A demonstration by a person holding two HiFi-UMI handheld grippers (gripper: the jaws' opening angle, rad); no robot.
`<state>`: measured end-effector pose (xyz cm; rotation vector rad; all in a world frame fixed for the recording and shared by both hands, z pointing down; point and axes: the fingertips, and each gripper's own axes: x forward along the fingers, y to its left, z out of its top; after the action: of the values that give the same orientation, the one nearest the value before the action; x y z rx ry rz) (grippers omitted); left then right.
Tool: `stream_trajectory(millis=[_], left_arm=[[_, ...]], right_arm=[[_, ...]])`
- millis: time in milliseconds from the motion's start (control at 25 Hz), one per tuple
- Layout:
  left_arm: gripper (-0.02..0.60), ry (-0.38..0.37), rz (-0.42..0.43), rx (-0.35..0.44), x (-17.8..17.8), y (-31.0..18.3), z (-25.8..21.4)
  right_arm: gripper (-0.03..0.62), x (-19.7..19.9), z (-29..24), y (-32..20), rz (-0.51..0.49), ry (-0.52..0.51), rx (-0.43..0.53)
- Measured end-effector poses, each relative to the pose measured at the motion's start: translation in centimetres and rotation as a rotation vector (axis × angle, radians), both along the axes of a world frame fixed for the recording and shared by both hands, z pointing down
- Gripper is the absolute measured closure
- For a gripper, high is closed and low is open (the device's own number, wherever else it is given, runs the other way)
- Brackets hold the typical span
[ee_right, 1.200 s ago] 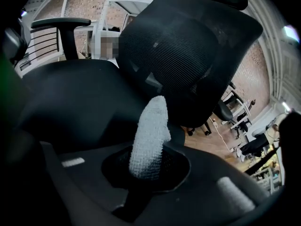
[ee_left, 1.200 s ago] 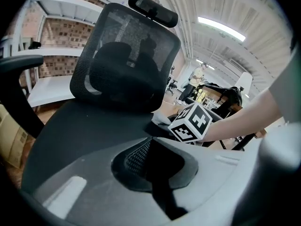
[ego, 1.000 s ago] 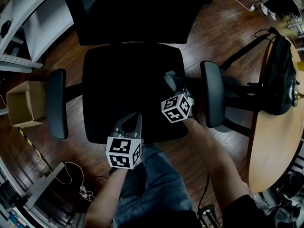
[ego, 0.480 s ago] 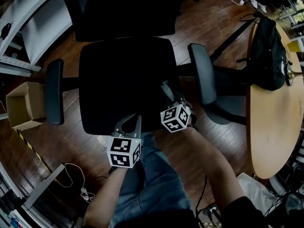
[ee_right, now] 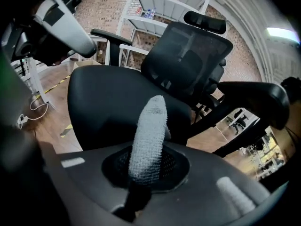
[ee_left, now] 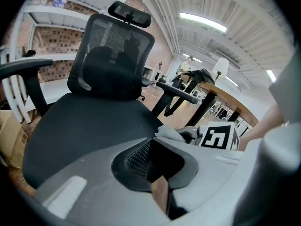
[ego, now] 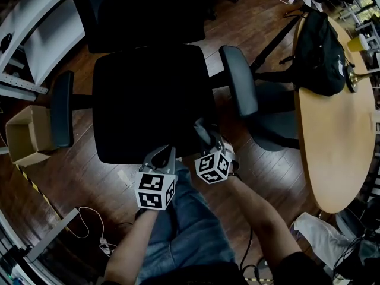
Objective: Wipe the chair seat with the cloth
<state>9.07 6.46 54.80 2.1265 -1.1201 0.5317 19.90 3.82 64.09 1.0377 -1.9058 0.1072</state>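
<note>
Two jaws of the right gripper (ee_right: pixel 145 171) are clamped on a grey, nubbly rolled cloth (ee_right: pixel 148 131), which sticks out ahead of them toward 12 o'clock. The cloth sits over the 5 o'clock corner of the black padded chair seat (ego: pixel 148 100); whether it touches the seat cannot be told. The left gripper (ee_left: pixel 154 167) has its jaws together with nothing between them, at the seat's 6 o'clock edge, just beside the right gripper. Black armrests (ego: pixel 238 81) flank the seat at 3 and 9 o'clock. Further out at 3 o'clock, a round light-wood surface (ego: pixel 338 147) carries a black bag (ego: pixel 320 40). At 9 o'clock an open cardboard box (ego: pixel 24 136) stands on the floor.
</note>
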Motion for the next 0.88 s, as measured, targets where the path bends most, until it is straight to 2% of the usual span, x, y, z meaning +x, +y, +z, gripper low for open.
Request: stream_trajectory(millis=[280, 560, 680, 880], left_arm=[[0.583, -0.004, -0.008, 0.004, 0.4, 1.6, -0.6], [0.583, -0.011, -0.012, 0.008, 0.5, 2.3, -1.0], [0.583, -0.013, -0.019, 0.022, 0.2, 2.4, -1.9], [0.583, 0.002, -0.051, 0.064, -1.0, 2.4, -5.4]], right_arm=[[0.582, -0.4, 0.0, 4.2, -0.007, -0.021, -0.025], [0.582, -1.7, 0.1, 6.7, -0.087, -0.013, -0.033], [0.582, -2.5, -1.5, 6.9, -0.108, -0.025, -0.016], [0.582, -4.2, -7.0, 6.0, -0.065, -0.087, 0.031]])
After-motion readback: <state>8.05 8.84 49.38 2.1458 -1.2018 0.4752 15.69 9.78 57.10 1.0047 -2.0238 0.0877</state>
